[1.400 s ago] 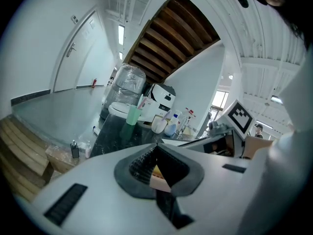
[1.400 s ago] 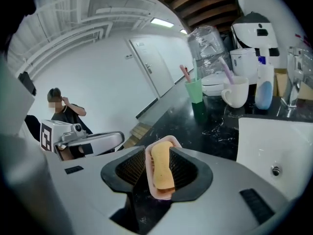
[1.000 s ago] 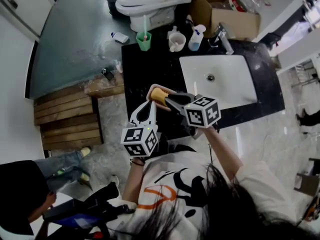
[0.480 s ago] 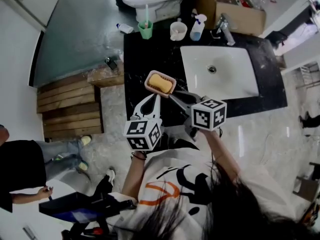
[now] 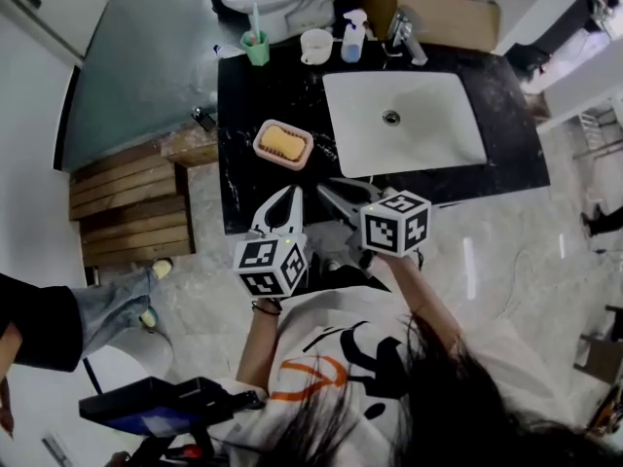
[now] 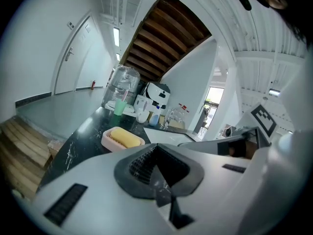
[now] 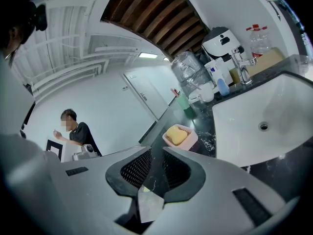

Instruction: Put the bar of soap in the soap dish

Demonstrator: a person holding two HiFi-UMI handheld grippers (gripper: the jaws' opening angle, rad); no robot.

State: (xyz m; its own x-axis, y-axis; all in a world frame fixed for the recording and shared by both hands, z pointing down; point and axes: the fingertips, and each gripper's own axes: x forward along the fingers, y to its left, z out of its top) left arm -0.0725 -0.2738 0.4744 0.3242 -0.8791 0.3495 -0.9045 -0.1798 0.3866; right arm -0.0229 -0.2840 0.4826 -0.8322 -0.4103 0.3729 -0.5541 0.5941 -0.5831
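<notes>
A bathroom vanity seen from steeply above, with a person's two hand-held grippers low in the frame.

The bar of soap [image 5: 280, 142] is a small yellow oblong with rounded corners and a smooth, matte top. It lies flat inside the pale pink rectangular soap dish [image 5: 303, 156], whose raised rim shows all round it. The dish sits on the black marbled counter [image 5: 243, 100], left of centre in the frame, just left of the white rectangular sink basin [image 5: 433, 129] and slightly askew to the counter's edge.

The left gripper [image 5: 289, 197], white with a marker cube, sits below the dish. In the left gripper view its jaws are pressed together at the tips with nothing in them. The right gripper [image 5: 331, 191], dark with its own marker cube, lies just right of it. In the right gripper view its jaws stand a narrow gap apart and empty, and the counter shows through the gap. Both gripper views show the soap in its dish ahead, well clear of the tips.

A second ago the dish and soap sat right at the tips of the right gripper, near the counter's front edge in the frame. Half a second ago they lay just past the tips. Now a clear stretch of counter separates them from both grippers, which sit over the counter's near edge.
</notes>
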